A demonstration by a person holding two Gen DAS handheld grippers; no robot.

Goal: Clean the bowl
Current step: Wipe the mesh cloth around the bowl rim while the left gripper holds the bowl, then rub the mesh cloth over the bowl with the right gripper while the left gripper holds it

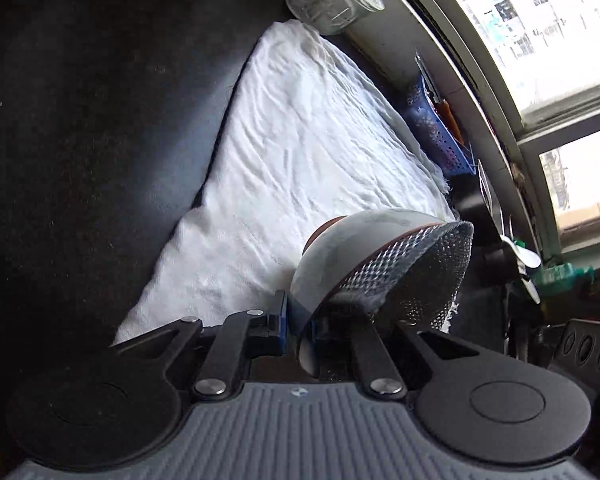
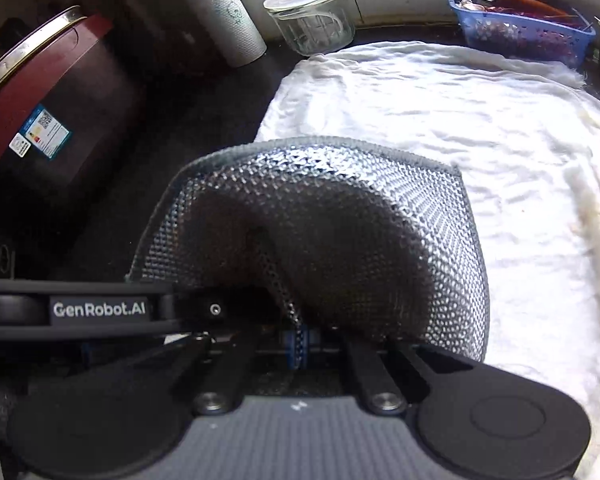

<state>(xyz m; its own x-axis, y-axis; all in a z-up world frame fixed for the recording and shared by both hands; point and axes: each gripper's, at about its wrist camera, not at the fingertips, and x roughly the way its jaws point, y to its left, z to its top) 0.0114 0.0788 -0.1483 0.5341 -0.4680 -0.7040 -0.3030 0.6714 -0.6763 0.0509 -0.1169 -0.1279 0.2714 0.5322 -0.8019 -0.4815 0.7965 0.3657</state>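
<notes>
Partly hidden, the bowl (image 1: 340, 252) shows only its pale outer wall and brown foot in the left wrist view; its mouth is covered by the silver mesh scouring cloth (image 1: 412, 276), and in the right wrist view the cloth (image 2: 340, 236) hides the bowl entirely. The left claw (image 1: 300, 328) is closed down on the bowl's rim, one pad outside the wall, holding it tilted on its side above the white towel (image 1: 300, 152). The right claw (image 2: 298, 340) is pinched tight on a fold of the cloth, whose dimpled metallic weave bulges into a dome.

The rumpled towel lies flat on the dark bench (image 1: 100, 120), with bare dark surface open along its near side. At the bench's far edge by the window stand a lidded glass jar (image 2: 312, 16), a white cylinder (image 2: 224, 12) and a blue perforated basket (image 2: 520, 36); a dark red appliance (image 2: 48, 100) is cut off at the frame edge.
</notes>
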